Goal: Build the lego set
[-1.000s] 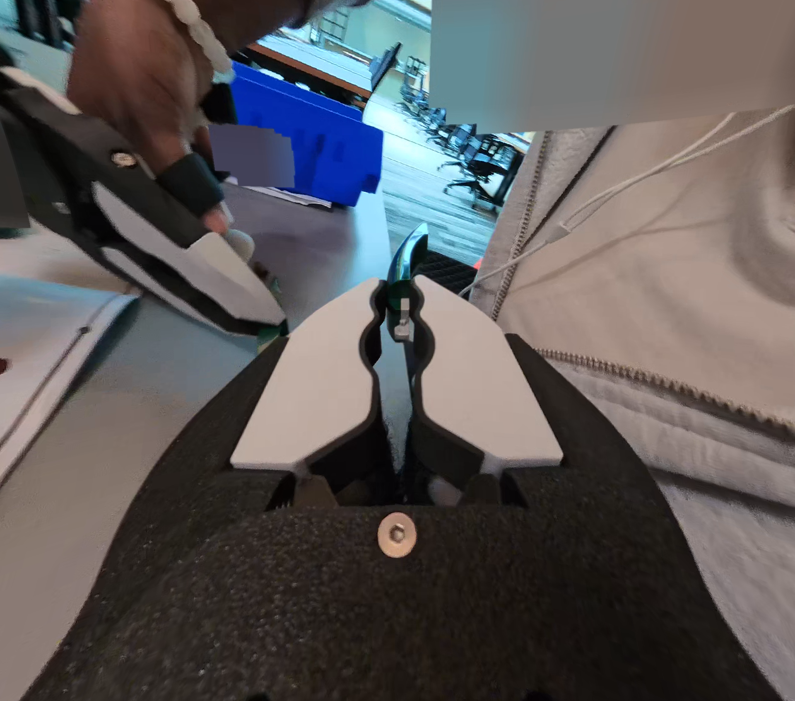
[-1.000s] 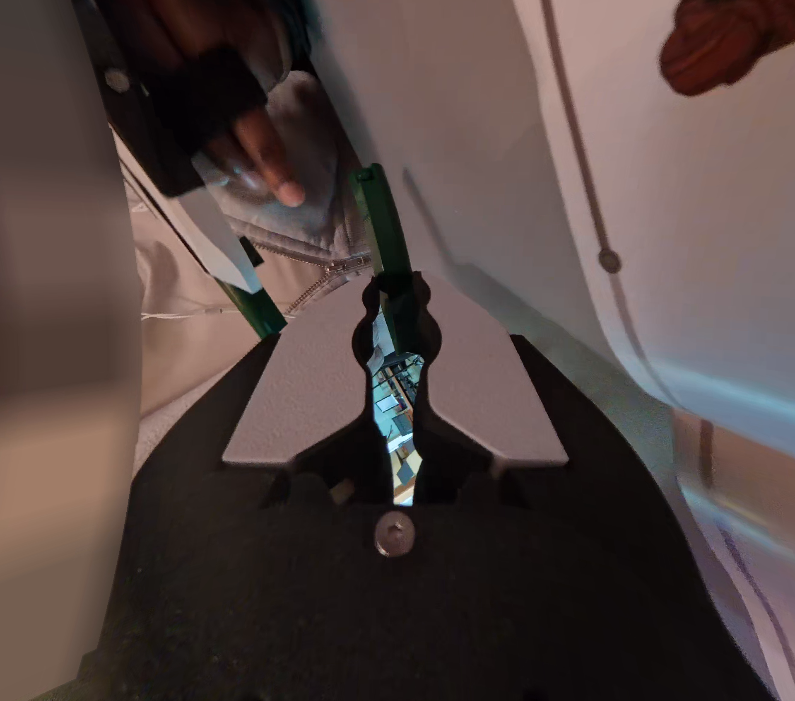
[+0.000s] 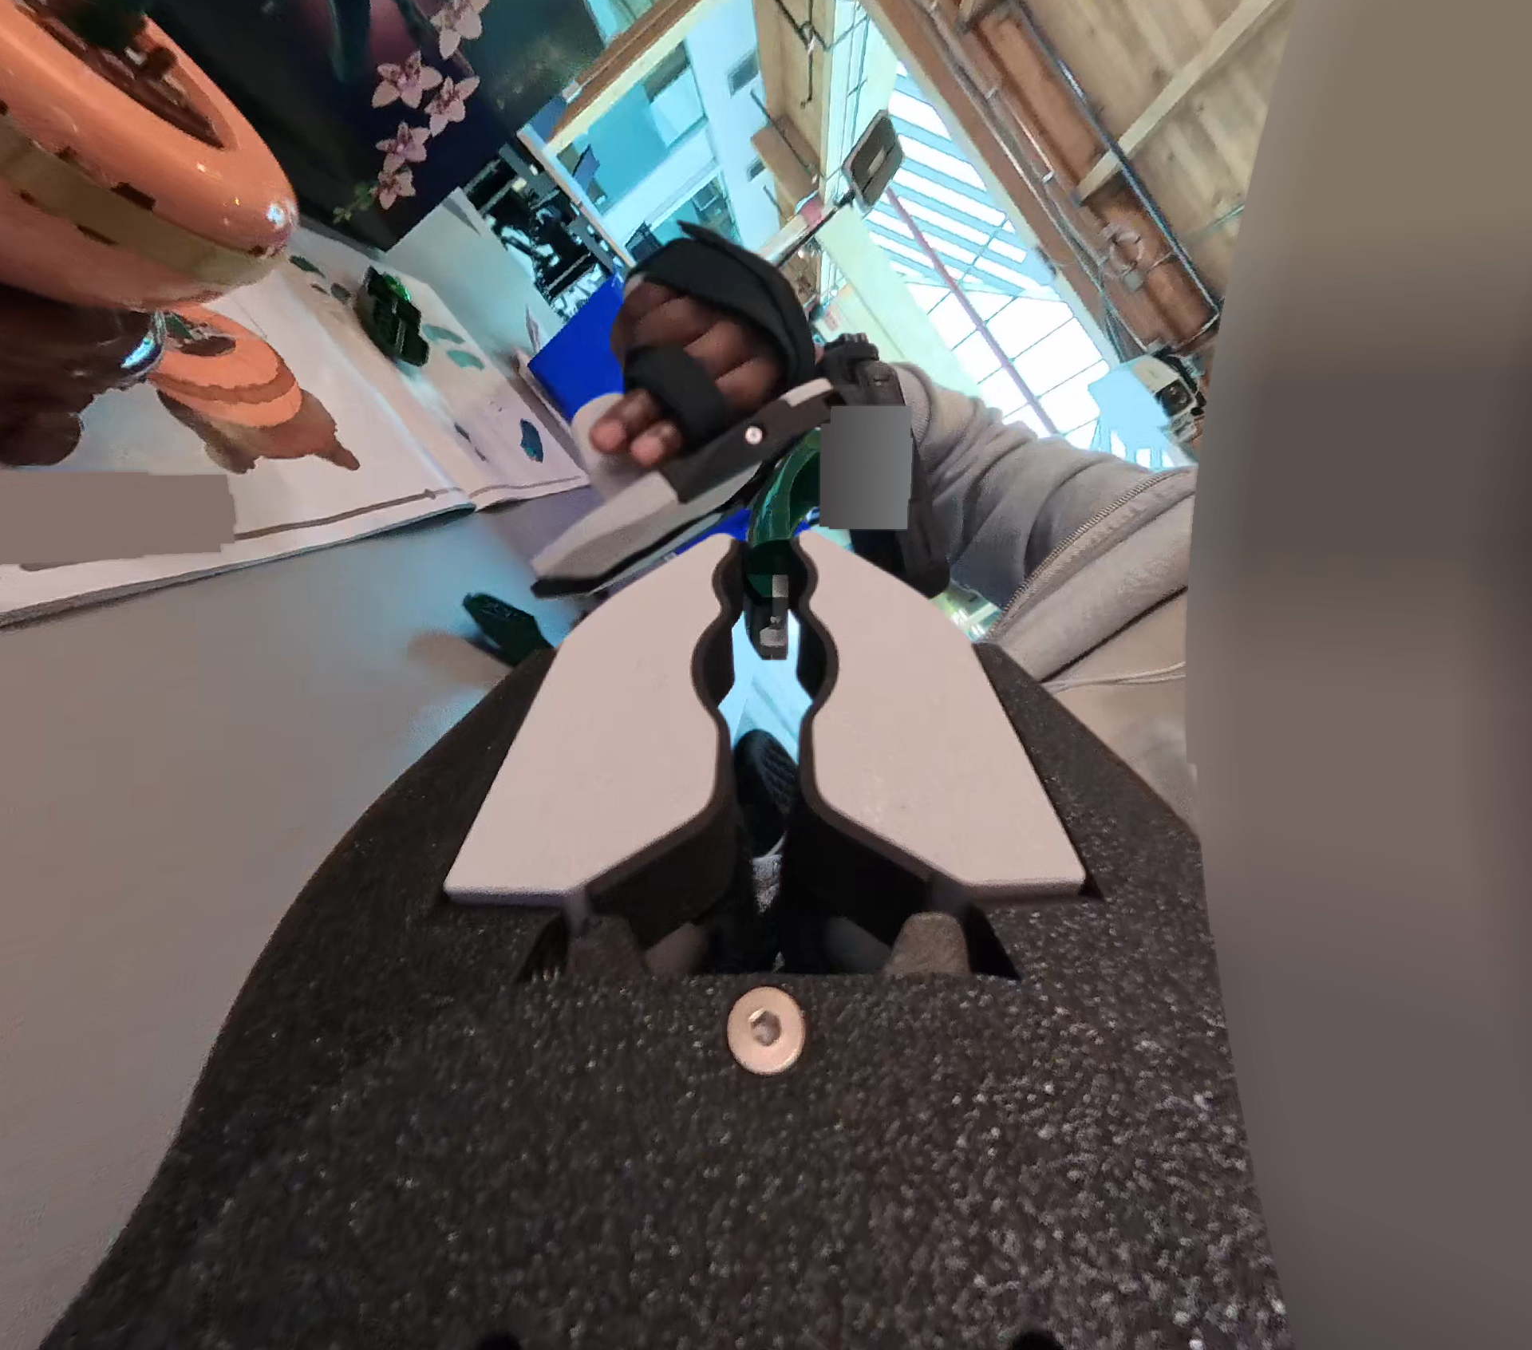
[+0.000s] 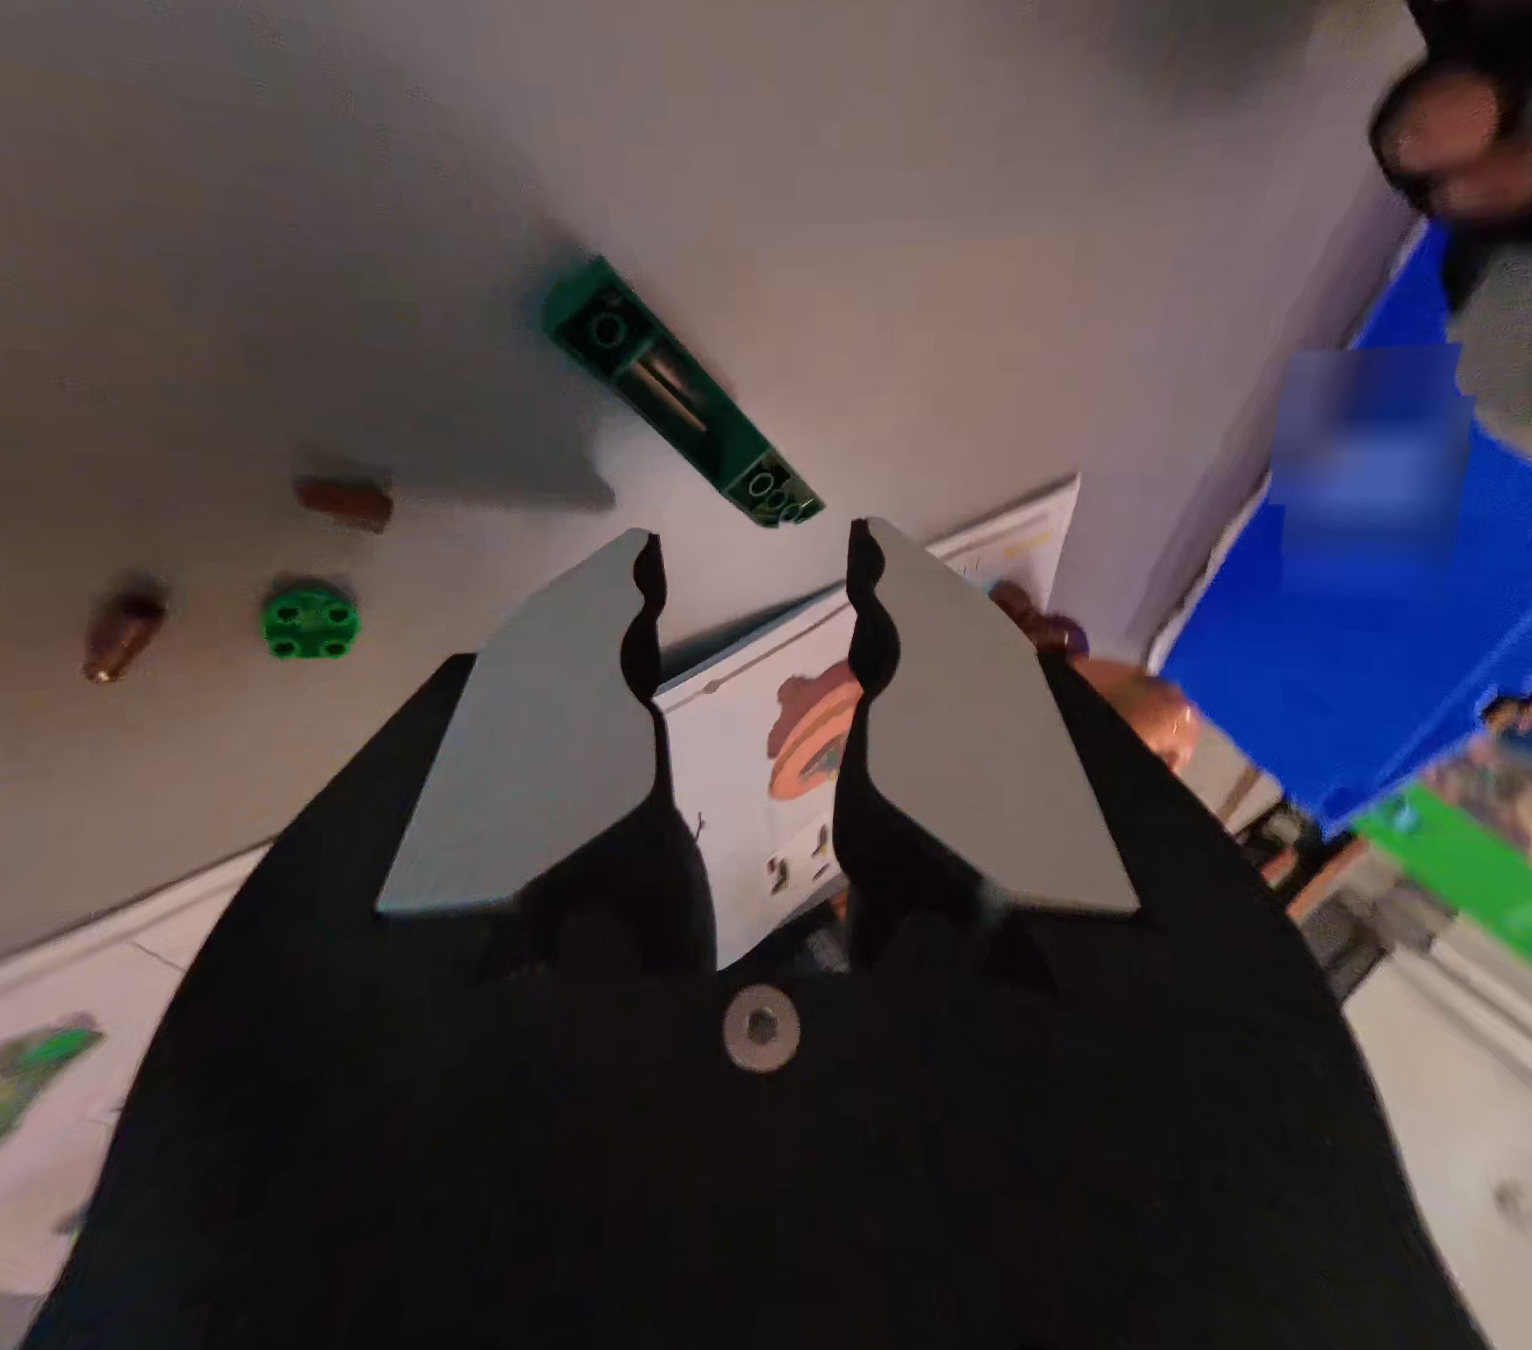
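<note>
Between left gripper (image 3: 767, 585) fingers, a clamped dark green curved piece (image 3: 771, 523); right gripper (image 4: 754, 539) spread, empty.

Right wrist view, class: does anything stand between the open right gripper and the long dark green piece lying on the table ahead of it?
Nothing visible does. The right gripper is open and empty, and the long dark green piece lies just beyond its fingertips on bare table. The round green piece sits well off to the side.

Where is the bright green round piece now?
In the right wrist view, the bright green round piece lies on the table, left of the open right gripper, beside a brown piece.
</note>
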`<move>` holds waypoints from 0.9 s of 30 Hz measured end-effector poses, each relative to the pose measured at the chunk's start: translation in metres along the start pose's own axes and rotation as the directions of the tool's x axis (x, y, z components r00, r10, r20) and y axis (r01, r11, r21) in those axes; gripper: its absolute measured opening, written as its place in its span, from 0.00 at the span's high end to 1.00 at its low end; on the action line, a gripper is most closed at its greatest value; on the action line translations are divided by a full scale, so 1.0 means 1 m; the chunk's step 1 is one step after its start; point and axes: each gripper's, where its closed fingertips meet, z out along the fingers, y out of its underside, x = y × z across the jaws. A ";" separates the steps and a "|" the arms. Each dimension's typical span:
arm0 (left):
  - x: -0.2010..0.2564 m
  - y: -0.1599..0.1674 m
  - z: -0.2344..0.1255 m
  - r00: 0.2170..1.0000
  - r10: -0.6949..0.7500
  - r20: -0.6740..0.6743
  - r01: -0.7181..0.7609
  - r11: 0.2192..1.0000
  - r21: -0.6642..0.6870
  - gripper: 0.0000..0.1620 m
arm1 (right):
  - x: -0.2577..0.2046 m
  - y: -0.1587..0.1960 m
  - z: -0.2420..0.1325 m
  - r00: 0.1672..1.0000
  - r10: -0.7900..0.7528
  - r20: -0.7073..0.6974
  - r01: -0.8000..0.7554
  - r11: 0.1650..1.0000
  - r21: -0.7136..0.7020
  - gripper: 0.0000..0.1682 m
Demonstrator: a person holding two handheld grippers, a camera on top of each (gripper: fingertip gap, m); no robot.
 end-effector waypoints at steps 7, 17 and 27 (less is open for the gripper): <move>0.003 -0.005 0.000 1.000 0.007 0.018 -0.007 1.000 0.016 0.95 | -0.006 -0.007 0.015 0.953 -0.174 0.249 0.145 0.981 0.130 0.78; -0.026 -0.004 0.006 0.988 -0.040 0.152 0.031 0.998 0.061 0.95 | -0.031 0.003 -0.001 0.702 0.654 0.281 -0.663 0.745 -0.078 0.90; -0.050 0.001 0.017 0.958 -0.205 0.199 0.177 0.973 0.147 0.95 | -0.044 -0.013 -0.015 0.364 0.905 0.222 -0.927 0.375 -0.010 0.73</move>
